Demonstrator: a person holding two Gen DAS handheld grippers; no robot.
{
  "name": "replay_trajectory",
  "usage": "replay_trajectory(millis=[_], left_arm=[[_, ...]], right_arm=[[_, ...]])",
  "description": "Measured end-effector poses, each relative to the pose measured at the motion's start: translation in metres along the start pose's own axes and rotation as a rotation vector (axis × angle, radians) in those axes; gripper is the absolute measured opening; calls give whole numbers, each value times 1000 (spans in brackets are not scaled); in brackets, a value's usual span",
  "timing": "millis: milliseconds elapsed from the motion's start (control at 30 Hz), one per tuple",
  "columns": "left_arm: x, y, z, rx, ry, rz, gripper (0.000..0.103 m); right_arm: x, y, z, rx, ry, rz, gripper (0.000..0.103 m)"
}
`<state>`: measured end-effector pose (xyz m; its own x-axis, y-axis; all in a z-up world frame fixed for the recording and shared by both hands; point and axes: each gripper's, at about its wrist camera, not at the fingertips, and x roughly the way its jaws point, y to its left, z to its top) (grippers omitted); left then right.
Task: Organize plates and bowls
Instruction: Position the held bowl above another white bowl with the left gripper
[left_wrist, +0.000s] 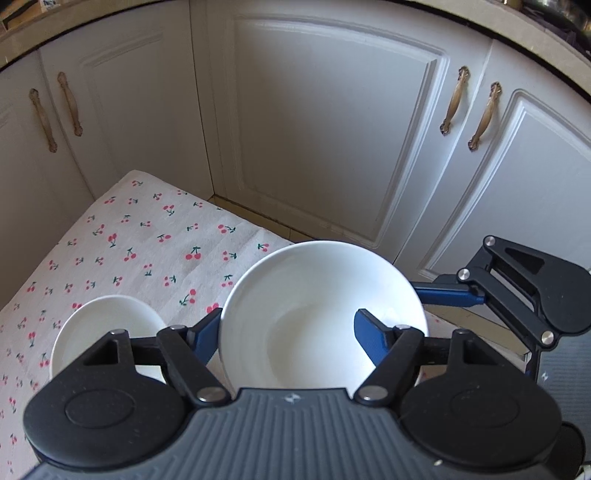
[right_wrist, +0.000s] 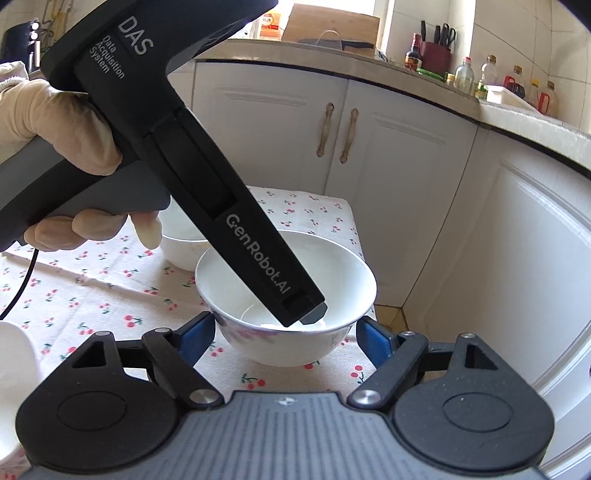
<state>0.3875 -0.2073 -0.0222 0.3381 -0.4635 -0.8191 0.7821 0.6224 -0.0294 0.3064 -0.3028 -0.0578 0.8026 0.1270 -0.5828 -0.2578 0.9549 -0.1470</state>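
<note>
A white bowl (left_wrist: 314, 314) with a floral print on its outside (right_wrist: 284, 288) sits on the cherry-print cloth (left_wrist: 147, 240). My left gripper (left_wrist: 288, 328) is open over it: one blue finger (left_wrist: 373, 336) is inside the bowl, the other is outside its left wall. My right gripper (right_wrist: 286, 334) is open, its blue fingers on either side of the bowl's base, apart from it. A second white bowl (left_wrist: 107, 328) stands to the left, and shows behind the left gripper's body in the right wrist view (right_wrist: 181, 243).
White cabinet doors (left_wrist: 325, 129) with bronze handles stand close behind the cloth-covered table. The table's right edge (right_wrist: 360, 258) drops to the floor. Another white dish (right_wrist: 14, 365) sits at the left edge. The right gripper (left_wrist: 524, 291) shows at the bowl's right.
</note>
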Motion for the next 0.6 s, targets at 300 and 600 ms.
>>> replay_trajectory(millis=[300,600], left_arm=[[-42,-14,-20,-16,-8,46,74],[-81,-24,-45,-37,-36,57,75]], right_arm=[[-38,22,4,-45,-22,37,87],[-72,37,8,-18,-31,114,87]])
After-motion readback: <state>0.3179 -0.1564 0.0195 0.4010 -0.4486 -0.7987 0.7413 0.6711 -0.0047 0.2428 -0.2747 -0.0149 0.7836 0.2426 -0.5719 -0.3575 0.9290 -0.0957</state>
